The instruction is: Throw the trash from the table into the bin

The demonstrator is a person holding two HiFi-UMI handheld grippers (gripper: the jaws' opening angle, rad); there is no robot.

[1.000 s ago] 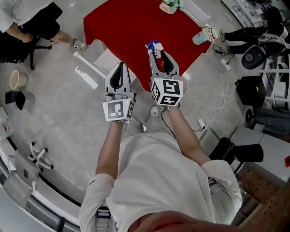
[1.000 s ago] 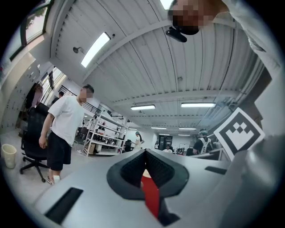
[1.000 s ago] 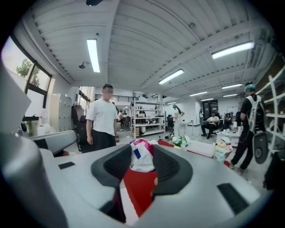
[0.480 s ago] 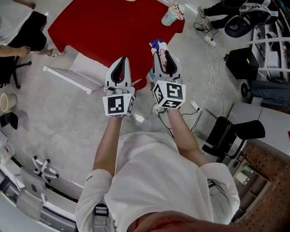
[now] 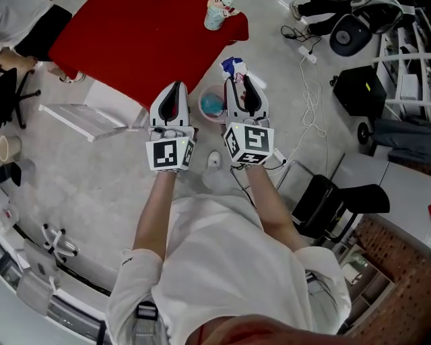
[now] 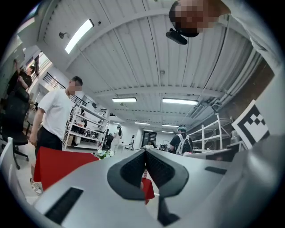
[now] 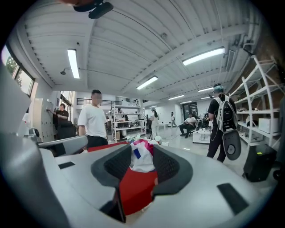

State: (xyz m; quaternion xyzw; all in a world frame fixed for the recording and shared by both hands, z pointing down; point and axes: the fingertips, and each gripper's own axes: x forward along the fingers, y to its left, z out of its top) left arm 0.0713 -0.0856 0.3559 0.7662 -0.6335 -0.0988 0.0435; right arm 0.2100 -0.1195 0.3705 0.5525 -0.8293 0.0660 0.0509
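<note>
left gripper (image 6: 144, 155): fingers together | right gripper (image 7: 142, 150): fingers clamped on crumpled wrapper (image 7: 141, 164)

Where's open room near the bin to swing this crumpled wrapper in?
Bare grey floor lies between the round pink bin and the white cable. The red tablecloth is bare left of the patterned cup. Crowded: black chair and black case at right.

The person wears a white short-sleeved T-shirt (image 5: 229, 269). The left tool (image 5: 176, 87) and right tool (image 5: 239, 79) have pale grey, tapered shells with black ribbed pads lining the jaws. At the rear of each sits a white cube (image 5: 248, 143) printed with black square markers.
</note>
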